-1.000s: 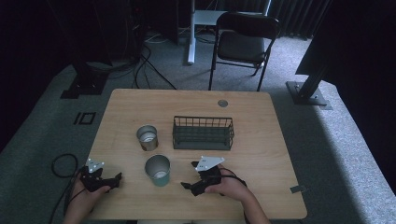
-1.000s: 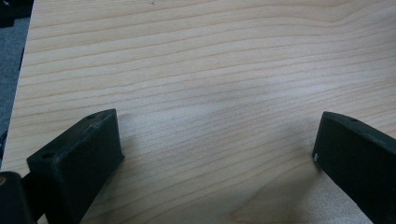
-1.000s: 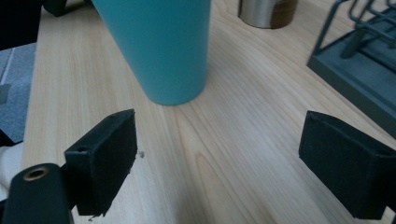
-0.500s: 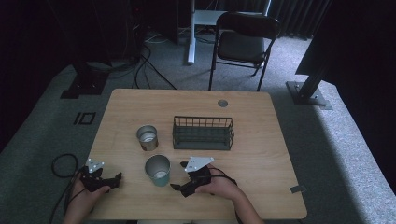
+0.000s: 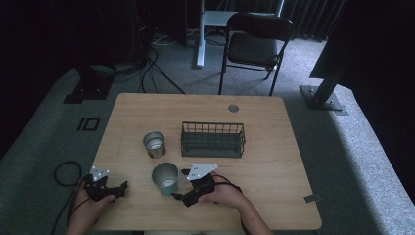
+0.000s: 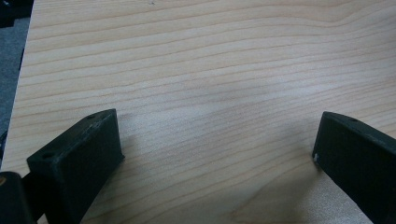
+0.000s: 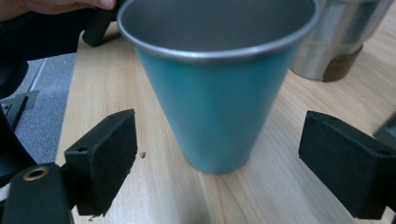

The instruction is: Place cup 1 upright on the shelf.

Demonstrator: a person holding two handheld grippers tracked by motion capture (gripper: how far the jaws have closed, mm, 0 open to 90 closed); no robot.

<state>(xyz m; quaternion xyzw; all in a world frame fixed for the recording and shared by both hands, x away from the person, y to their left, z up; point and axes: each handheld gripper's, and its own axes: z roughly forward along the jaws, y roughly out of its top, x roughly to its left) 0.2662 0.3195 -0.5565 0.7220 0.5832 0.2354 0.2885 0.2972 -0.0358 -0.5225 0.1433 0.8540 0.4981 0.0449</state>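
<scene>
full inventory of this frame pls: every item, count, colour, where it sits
Teal cup: 1, teal outside, grey metal inside, upright at front centre of table, between the right gripper's open jaws, untouched.
Steel cup: 1, silver with a dark base, upright behind the teal cup, left of the basket.
Wire basket: 1, dark, table centre.
Table: 1, light wood.
Round insert: 1, grey, set in the table's far edge.
Folding chair: 1, black, on the carpet beyond the table.
Cables: several, black, floor at far left.
Left gripper: 1, black, front left, open over bare wood.
Right gripper: 1, black, front centre, open.
</scene>
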